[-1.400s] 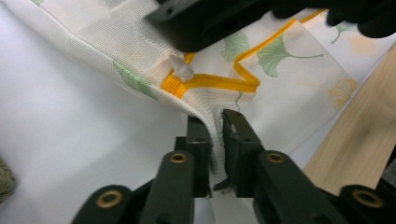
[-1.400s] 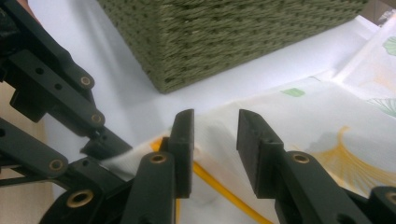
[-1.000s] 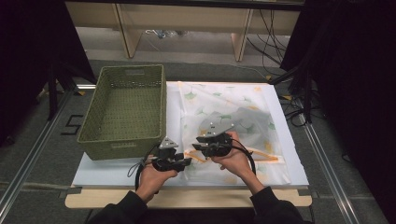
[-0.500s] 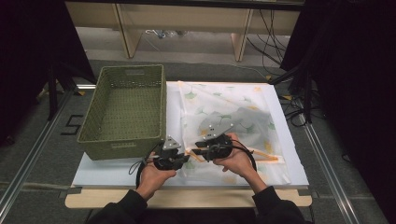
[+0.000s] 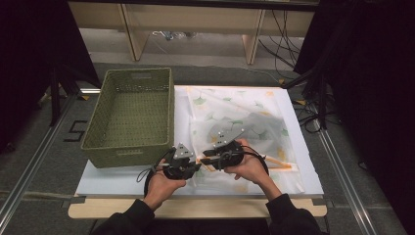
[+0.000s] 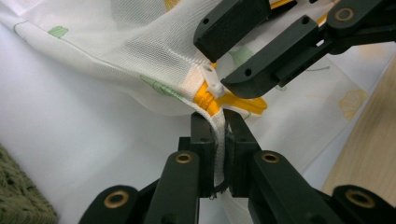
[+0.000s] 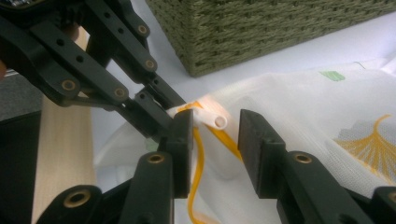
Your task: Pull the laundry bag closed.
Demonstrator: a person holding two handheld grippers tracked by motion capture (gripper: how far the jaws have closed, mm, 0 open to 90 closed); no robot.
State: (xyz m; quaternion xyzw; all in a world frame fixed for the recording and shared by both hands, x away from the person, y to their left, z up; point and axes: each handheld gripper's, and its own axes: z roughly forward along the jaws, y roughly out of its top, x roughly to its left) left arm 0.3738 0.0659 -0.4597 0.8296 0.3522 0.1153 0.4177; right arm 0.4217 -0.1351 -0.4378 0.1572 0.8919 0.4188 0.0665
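In the high view a white mesh bag (image 5: 244, 132) printed with leaves lies flat on the white board (image 5: 112, 178) that covers the table, just right of a green woven basket (image 5: 129, 115). The person's two hands meet at the bag's near left corner, the left gripper (image 5: 182, 164) beside the right gripper (image 5: 222, 152), almost touching. In the left gripper view the jaws are pressed together on a strip of white fabric at the end of the bag's orange zipper (image 6: 219, 100), and the corner is lifted off the board; the left gripper (image 6: 217, 140) has just closed onto that strip. The right gripper's black jaws reach in from the top right, either side of the white zipper pull (image 6: 211, 79). In the right gripper view the right gripper (image 7: 215, 128) stands partly open, and the white zipper pull (image 7: 212, 117) sits between the pads, against the left one and clear of the right, with the basket (image 7: 261, 28) behind.
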